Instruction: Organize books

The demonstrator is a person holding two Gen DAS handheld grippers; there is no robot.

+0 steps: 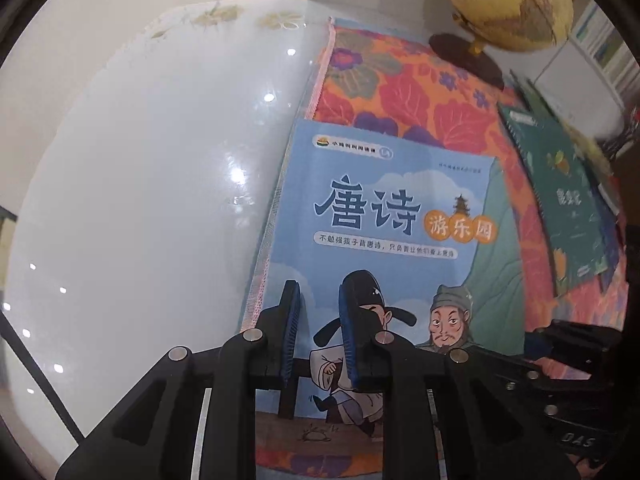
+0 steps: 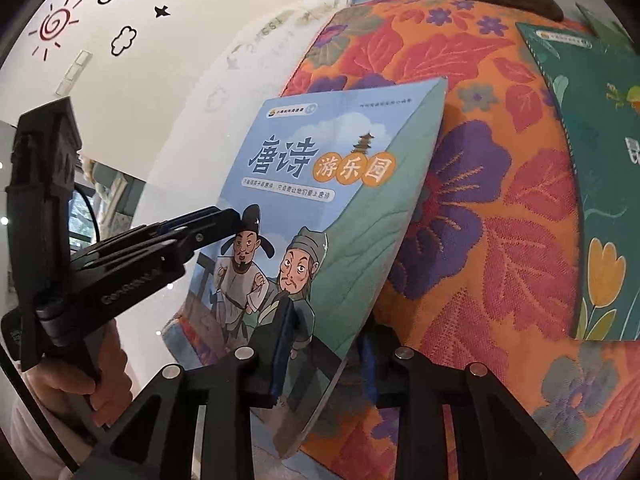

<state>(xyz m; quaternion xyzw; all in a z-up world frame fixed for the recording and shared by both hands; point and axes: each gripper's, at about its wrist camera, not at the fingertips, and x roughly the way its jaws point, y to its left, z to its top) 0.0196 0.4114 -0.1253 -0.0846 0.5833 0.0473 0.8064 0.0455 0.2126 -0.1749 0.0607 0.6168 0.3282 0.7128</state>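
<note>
The right gripper's (image 2: 320, 344) 2 fingers straddle the blue book's (image 2: 320, 200) raised near edge, one above, one beneath; grip contact unclear. Only the left wrist view shows the left gripper (image 1: 320, 336) part-open, empty, over the cover at the floral cloth's (image 1: 400, 92) left edge.

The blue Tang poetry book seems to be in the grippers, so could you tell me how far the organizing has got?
Nothing looks stacked yet. In hand: the right gripper clamps the blue Tang poetry book by its lower edge, tilting it off the floral cloth; the left gripper hovers open above its cover. Left: the green book lies apart.

A glossy white table (image 1: 140, 184) reflects ceiling lights. Behind it, a white wall (image 2: 192, 40) carries drawn decals — sun (image 2: 54, 26), clouds, star.
</note>
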